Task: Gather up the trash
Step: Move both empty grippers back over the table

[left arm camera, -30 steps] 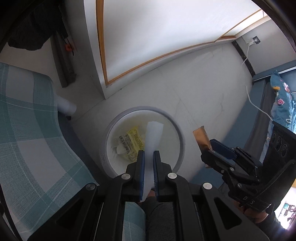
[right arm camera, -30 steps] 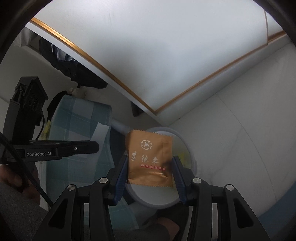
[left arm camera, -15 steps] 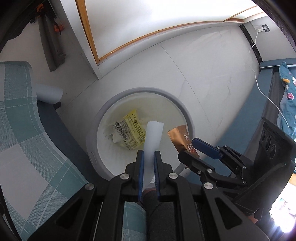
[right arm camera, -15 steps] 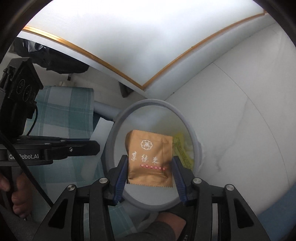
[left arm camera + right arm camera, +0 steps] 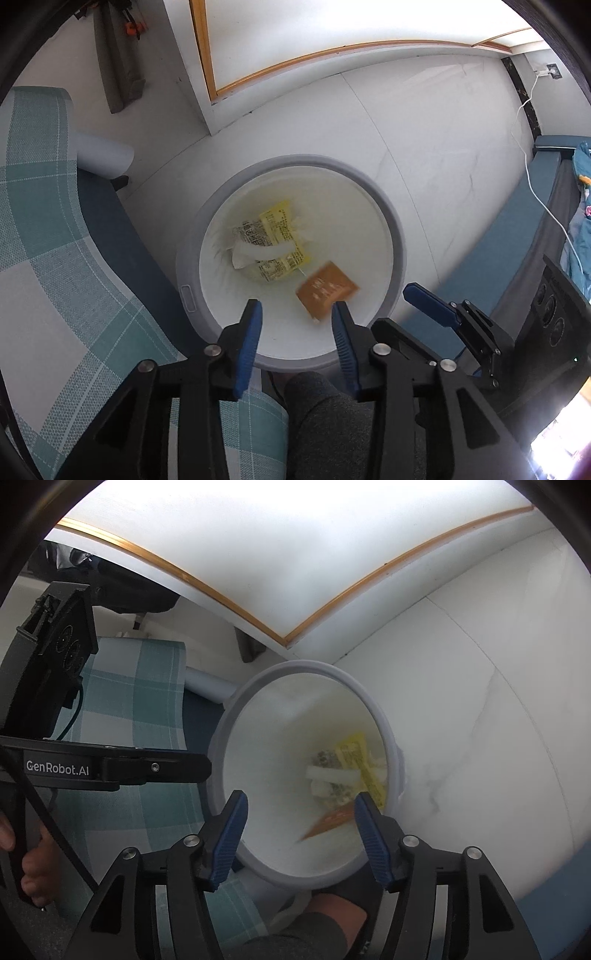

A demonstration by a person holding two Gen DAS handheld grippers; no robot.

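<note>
A round white bin with a grey rim [image 5: 397, 251] stands on the floor below both grippers. Inside it lie a yellow wrapper [image 5: 280, 221], a white paper strip [image 5: 258, 253] and a blurred orange packet [image 5: 327, 290]. My left gripper [image 5: 295, 310] hangs over the bin's near edge, its jaws opening with nothing between them. My right gripper [image 5: 301, 801] is also above the bin rim [image 5: 218, 746], jaws opening and empty. The orange packet [image 5: 330, 819] shows blurred low in the bin, beside the white strip [image 5: 332, 775] and yellow wrapper [image 5: 360, 760].
A teal-and-white chequered seat [image 5: 44, 221] flanks the bin on the left. A white cupboard with gold trim [image 5: 207, 55] stands behind. A white cable [image 5: 528, 177] runs along the right. A person's hand [image 5: 33, 878] holds the left gripper's handle; a grey-clad knee [image 5: 325, 424] is below.
Both grippers sank towards the bin and opened. The white strip left the left jaws and the orange packet left the right jaws; both are now inside the bin.
</note>
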